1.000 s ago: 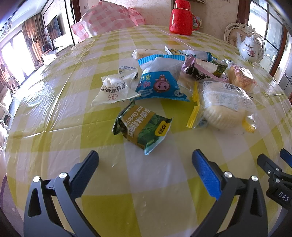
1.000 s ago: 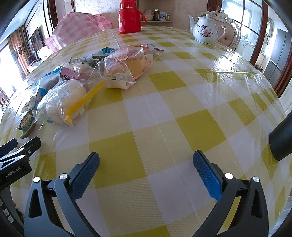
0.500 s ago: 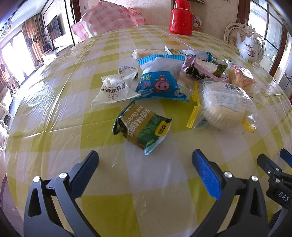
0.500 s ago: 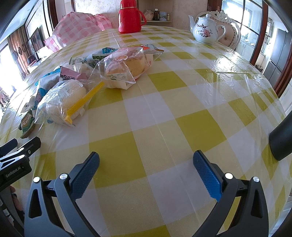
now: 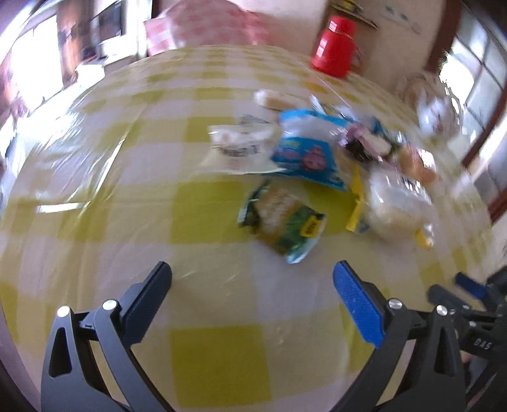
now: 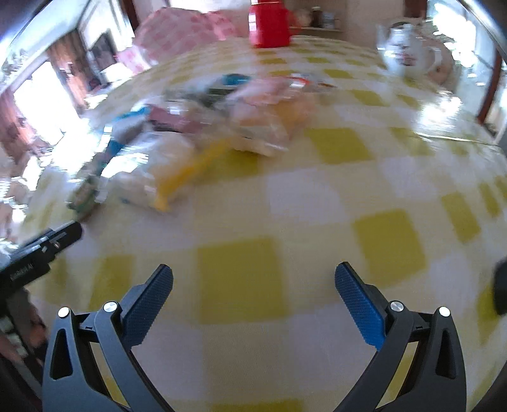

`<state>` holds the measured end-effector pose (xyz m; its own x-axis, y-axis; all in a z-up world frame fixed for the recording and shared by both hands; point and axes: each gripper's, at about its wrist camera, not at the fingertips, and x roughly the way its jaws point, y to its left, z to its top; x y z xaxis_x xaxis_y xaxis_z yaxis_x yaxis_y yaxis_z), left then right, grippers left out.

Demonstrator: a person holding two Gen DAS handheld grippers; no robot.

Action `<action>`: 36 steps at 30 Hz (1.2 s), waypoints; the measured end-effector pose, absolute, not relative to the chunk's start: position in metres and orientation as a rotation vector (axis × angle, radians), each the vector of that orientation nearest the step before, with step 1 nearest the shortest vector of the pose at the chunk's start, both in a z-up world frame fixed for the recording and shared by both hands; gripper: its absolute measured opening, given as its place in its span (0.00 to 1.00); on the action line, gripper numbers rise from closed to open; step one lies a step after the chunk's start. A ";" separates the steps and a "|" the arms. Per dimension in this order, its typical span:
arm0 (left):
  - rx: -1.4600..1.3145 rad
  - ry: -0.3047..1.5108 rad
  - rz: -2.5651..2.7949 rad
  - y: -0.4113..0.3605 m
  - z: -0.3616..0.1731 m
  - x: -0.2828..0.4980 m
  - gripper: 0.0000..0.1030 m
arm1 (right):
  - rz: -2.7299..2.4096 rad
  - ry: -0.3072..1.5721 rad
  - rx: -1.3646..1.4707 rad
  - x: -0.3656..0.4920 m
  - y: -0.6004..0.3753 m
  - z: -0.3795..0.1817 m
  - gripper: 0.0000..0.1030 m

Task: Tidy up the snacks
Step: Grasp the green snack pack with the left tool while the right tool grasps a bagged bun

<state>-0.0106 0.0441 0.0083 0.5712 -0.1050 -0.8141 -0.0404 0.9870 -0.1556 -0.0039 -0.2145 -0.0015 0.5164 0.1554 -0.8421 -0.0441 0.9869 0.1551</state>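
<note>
**Both grippers being swung up, nothing being held yet**

Heavy motion blur is being shown in both views where half a second ago the frames were sharp, so a move is judged to be starting. The left gripper is being held with fingers wide apart, empty; same for the right gripper. The snack pile is being left untouched on the table, centre-right of the left view; the green packet is lying nearest. The red flask is being seen at top.
</note>
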 end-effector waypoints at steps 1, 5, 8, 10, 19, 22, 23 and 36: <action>-0.175 0.965 -0.017 0.049 0.009 -0.013 0.99 | 0.145 1.011 0.135 0.001 -0.205 0.003 0.96; -0.195 0.951 0.071 0.069 0.010 -0.020 0.99 | 0.190 0.958 0.241 0.027 -0.173 0.016 0.96; -0.228 0.949 0.086 0.076 0.011 -0.022 0.99 | 0.123 0.982 0.273 0.055 -0.152 0.016 0.96; -0.244 0.932 0.090 0.076 0.015 -0.028 0.99 | 0.056 0.993 0.256 0.070 -0.141 0.012 0.96; -0.244 0.900 0.107 0.057 0.020 -0.010 0.99 | 0.066 0.969 0.122 0.057 -0.157 -0.001 0.70; -0.252 0.910 0.114 0.048 0.019 0.003 0.99 | 0.061 0.922 0.073 0.037 -0.175 0.000 0.64; -0.254 0.912 0.125 0.046 0.019 0.006 0.99 | 0.044 0.909 0.055 0.029 -0.183 0.000 0.64; -0.059 0.918 0.128 0.008 0.010 0.027 0.54 | 0.000 0.808 -0.018 -0.011 -0.203 0.007 0.64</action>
